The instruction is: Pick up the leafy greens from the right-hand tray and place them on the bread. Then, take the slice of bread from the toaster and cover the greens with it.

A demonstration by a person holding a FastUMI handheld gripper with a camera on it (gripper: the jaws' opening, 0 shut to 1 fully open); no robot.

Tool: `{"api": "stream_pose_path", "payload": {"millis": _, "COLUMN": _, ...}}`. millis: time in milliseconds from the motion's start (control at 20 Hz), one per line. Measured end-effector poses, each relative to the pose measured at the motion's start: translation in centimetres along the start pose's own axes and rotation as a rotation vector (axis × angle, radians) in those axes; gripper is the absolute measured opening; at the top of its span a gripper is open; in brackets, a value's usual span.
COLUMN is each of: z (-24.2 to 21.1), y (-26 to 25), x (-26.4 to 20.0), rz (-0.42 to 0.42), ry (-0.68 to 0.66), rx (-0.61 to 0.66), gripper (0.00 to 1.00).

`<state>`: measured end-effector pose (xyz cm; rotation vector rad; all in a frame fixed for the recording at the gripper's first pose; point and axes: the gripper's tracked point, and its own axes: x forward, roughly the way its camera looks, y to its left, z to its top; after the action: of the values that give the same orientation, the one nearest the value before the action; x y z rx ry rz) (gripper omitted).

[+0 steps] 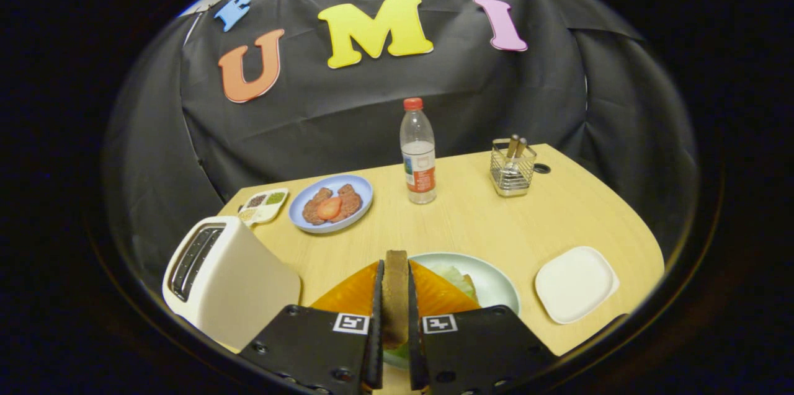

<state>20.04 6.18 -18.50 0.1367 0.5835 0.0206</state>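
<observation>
My gripper is shut on a brown slice of bread, held upright and edge-on between both fingers. Right below and just beyond the fingers lies a pale green plate with leafy greens on it; the fingers hide most of the plate and whatever is under the greens. A bit of green leaf also shows low down between the fingers. The white toaster stands to the left of the fingers, its slots turned to the far left. The white square tray to the right of the plate is bare.
Beyond the fingers on the wooden table stand a blue plate with brown patties and a tomato slice, a small seasoning dish, a water bottle and a wire basket with utensils. The booth's black cloth closes off the back.
</observation>
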Motion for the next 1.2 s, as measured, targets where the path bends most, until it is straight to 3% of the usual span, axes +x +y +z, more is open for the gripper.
{"api": "stream_pose_path", "payload": {"millis": 200, "z": -0.7, "y": -1.4, "x": 0.4, "rz": -0.003, "ry": 0.014, "rx": 0.004, "gripper": 0.17}}
{"api": "stream_pose_path", "payload": {"millis": 700, "z": -3.3, "y": -6.4, "x": 2.3, "rz": -0.056, "ry": 0.090, "rx": 0.012, "gripper": 0.46}}
{"api": "stream_pose_path", "payload": {"millis": 1200, "z": -4.1, "y": -8.0, "x": 2.5, "rz": -0.080, "ry": 0.123, "rx": -0.019, "gripper": 0.56}}
